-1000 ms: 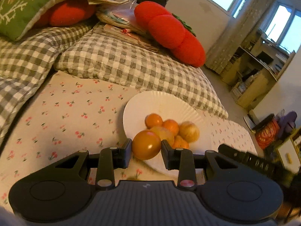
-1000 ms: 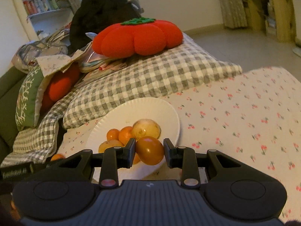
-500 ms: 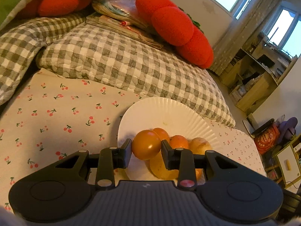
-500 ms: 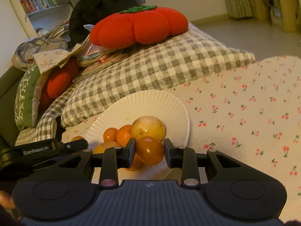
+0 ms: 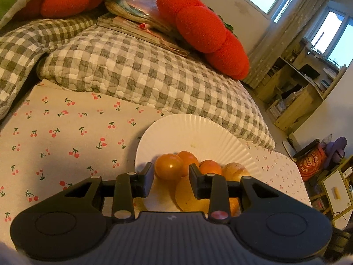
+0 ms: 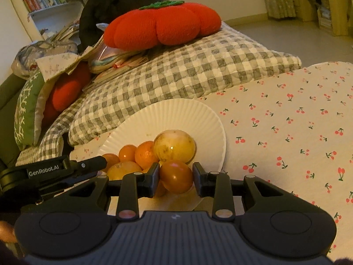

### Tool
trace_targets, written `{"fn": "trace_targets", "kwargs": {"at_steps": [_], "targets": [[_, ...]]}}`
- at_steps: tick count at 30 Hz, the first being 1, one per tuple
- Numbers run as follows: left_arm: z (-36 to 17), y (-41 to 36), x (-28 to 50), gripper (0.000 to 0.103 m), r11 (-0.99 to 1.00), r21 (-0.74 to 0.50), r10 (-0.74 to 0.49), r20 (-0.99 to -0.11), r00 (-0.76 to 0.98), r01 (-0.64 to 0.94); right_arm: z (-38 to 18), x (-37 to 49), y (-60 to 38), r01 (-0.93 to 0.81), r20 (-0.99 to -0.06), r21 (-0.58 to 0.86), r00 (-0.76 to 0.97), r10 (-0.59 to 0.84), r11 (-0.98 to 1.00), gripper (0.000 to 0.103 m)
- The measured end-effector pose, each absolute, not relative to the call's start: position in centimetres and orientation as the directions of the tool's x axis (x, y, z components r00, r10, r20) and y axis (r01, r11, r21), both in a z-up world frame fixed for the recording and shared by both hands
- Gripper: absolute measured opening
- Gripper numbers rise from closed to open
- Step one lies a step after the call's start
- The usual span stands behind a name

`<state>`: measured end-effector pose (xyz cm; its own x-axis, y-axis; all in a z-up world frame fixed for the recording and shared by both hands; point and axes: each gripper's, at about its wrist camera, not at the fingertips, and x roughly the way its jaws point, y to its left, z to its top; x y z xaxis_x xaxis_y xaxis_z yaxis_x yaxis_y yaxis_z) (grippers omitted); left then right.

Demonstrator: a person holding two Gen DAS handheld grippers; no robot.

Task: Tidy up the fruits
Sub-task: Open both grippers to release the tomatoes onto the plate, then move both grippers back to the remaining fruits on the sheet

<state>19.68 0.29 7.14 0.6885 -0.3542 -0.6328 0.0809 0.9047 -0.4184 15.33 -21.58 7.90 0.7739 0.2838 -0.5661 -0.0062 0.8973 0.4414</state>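
Note:
A white ribbed paper plate (image 5: 194,132) (image 6: 189,114) lies on the cherry-print cloth and holds several orange and yellow fruits. In the left wrist view my left gripper (image 5: 170,180) is open; an orange tomato (image 5: 168,166) rests on the plate just beyond its fingertips, beside small oranges (image 5: 209,167) and a yellow fruit (image 5: 235,171). In the right wrist view my right gripper (image 6: 176,176) is shut on an orange tomato (image 6: 176,176) at the plate's near edge, in front of a large yellow fruit (image 6: 174,145). The left gripper also shows in the right wrist view (image 6: 92,164).
A grey checked quilt (image 5: 136,66) (image 6: 176,72) lies right behind the plate, with red tomato-shaped cushions (image 5: 203,28) (image 6: 163,24) and papers on it. The cherry-print cloth (image 6: 286,121) stretches to the right of the plate. Wooden shelves (image 5: 297,84) stand across the room.
My left gripper has opened and let its orange tomato down onto the plate among the other fruits. My right gripper has moved closer to the plate, still holding its tomato.

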Motion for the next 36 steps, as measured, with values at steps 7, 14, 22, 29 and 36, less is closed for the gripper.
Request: {"fn": "trace_targets", "kwargs": {"at_steps": [7,14,22,29,36], "targets": [[7.9,1.5,19.3,0.03,0.891,-0.449,-0.362,-0.618,0.698,0.065,9.6,14.7,-22.6,-0.02,-0.51,0.482,0.807,0.299,0.876,0.047],[9.2,2.0,18.3,0.033,0.904,-0.423,-0.34,-0.63,0.699,0.059,11.4,13.9,-22.3,-0.075,-0.478,0.485,0.811,0.337,0.871,0.058],[11.7,2.9,16.0,0.043,0.93,-0.363,-0.291,-0.633,0.717,0.057,13.1,12.4,-19.8,-0.188,-0.458,0.367,0.816,0.353,0.911,0.073],[13.4,3.8,13.6,0.049,0.955,-0.293,-0.226,-0.643,0.732,0.038,14.2,10.7,-19.3,-0.228,-0.457,0.389,0.794,0.402,0.893,0.083],[14.3,5.5,10.9,0.068,0.968,-0.239,-0.11,-0.656,0.746,-0.068,15.1,7.7,-18.3,-0.296,-0.48,0.305,0.773,0.414,0.905,0.102]]}}
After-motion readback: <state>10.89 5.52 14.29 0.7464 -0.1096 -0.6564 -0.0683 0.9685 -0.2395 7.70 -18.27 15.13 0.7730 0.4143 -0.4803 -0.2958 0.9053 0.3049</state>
